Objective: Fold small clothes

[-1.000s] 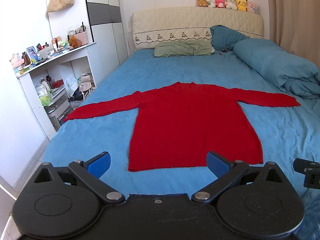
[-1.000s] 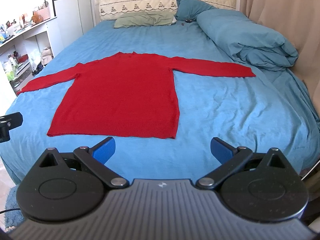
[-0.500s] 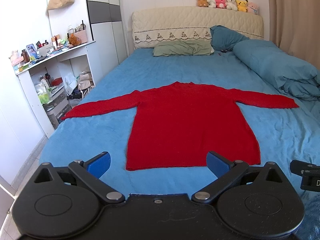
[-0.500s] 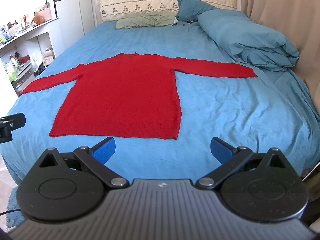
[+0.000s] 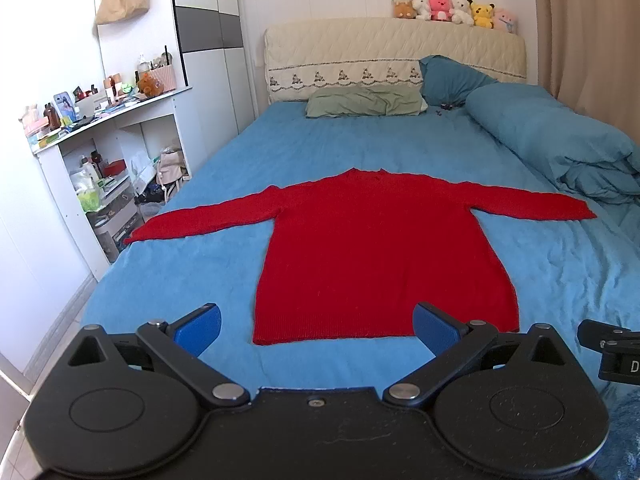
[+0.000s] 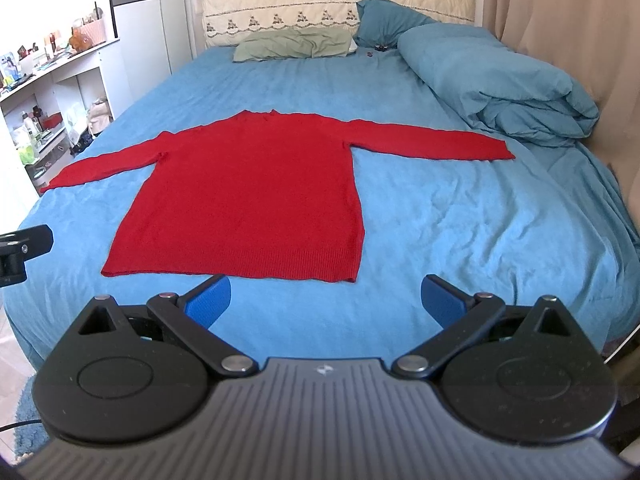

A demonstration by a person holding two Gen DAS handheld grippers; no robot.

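A red knitted sweater (image 5: 380, 252) (image 6: 248, 196) lies flat on the blue bed (image 5: 180, 280) (image 6: 460, 232), both sleeves spread sideways, hem toward me, collar toward the headboard. My left gripper (image 5: 318, 328) hovers open just short of the hem, nothing between its blue pads (image 5: 200, 326). My right gripper (image 6: 326, 298) is open too, empty, just before the hem's right half. A black part of the other gripper shows at each view's edge.
A rolled blue duvet (image 5: 560, 152) (image 6: 500, 84) lies along the bed's right side near the right sleeve cuff. Pillows (image 5: 364, 102) rest against the headboard. White shelves (image 5: 100, 168) packed with small items stand left of the bed. A curtain (image 6: 560, 20) hangs right.
Both grippers have drifted slightly forward and up; the sweater sits a little lower and closer in the right wrist view. The sweater itself has not moved. Both grippers stay open.
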